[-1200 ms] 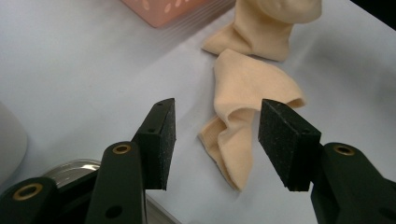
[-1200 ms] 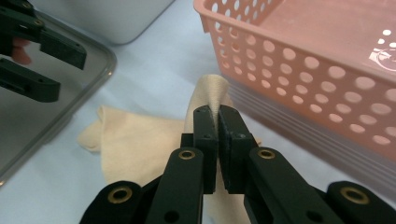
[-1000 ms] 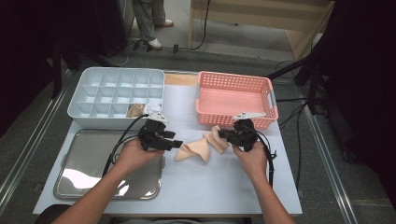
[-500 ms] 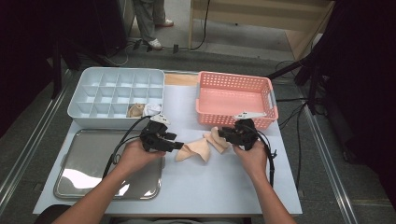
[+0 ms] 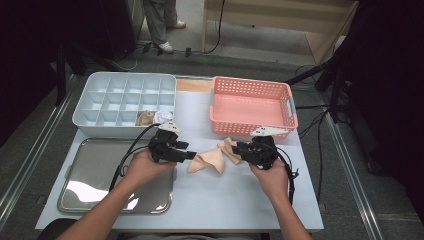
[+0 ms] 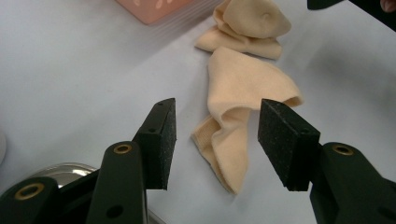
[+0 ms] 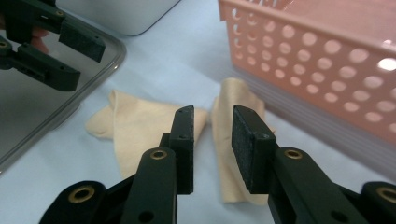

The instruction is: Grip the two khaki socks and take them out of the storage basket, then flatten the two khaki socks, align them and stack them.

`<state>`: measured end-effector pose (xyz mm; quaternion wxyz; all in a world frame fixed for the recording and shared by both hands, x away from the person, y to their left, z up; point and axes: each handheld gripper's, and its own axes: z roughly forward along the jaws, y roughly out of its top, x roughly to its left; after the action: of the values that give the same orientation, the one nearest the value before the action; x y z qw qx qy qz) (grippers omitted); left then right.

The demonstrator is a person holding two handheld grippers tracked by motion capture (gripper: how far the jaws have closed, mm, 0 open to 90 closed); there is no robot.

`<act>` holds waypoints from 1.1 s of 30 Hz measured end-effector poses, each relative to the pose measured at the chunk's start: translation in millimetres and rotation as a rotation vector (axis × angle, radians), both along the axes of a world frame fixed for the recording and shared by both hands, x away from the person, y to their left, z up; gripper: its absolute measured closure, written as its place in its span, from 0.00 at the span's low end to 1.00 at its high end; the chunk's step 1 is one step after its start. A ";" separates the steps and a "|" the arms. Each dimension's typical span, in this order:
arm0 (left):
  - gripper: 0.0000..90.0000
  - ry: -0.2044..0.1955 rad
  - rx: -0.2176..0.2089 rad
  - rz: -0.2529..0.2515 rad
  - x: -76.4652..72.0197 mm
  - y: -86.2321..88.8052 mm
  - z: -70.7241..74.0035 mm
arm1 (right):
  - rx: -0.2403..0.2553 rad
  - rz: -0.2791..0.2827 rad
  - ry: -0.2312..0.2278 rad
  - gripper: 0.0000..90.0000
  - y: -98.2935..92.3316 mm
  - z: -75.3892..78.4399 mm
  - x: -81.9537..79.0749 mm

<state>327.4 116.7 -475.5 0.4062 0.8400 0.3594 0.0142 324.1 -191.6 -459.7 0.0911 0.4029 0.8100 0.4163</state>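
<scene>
Two beige socks lie on the white table: one spread flat (image 5: pixel 206 162), the other bunched (image 5: pixel 228 149) near the pink basket. My left gripper (image 5: pixel 192 156) stands open just left of the flat sock. In the left gripper view that sock's (image 6: pixel 243 93) folded end lies between and beyond the open gripper's (image 6: pixel 224 140) pads, untouched. My right gripper (image 5: pixel 237 149) is at the bunched sock's right side. Its jaws have just been opening; in the right gripper view the gripper (image 7: pixel 212 144) is open and the sock (image 7: pixel 233 116) lies on the table past the pads, which do not press on it.
A pink basket (image 5: pixel 250 105) stands behind the socks. A white compartment box (image 5: pixel 125 100) at the back left holds a beige roll (image 5: pixel 146 118) and a white roll (image 5: pixel 162 117). A metal tray (image 5: pixel 95 175) lies at the front left. A person's legs (image 5: pixel 160 20) stand beyond the table.
The right gripper's jaws have parted and the hand has shifted slightly. The left gripper and both socks have stayed where they were.
</scene>
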 end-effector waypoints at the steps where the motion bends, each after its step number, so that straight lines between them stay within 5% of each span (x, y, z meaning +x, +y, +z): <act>1: 0.53 0.001 -0.001 0.000 0.1 0.0 -0.1 | 0.004 -0.002 0.006 0.79 1.5 -2.1 -2.3; 12: 0.53 -0.001 0.000 0.005 0.2 0.8 -1.4 | 0.002 0.017 0.011 0.79 10.9 -14.0 -18.6; 33: 0.54 -0.001 0.001 0.021 -0.1 1.2 -7.6 | -0.001 0.103 0.017 0.76 29.7 -31.4 -19.4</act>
<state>327.3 117.8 -483.1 0.4059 0.8364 0.3680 0.0190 304.7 -161.9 -491.1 0.0628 0.3642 0.8306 0.4165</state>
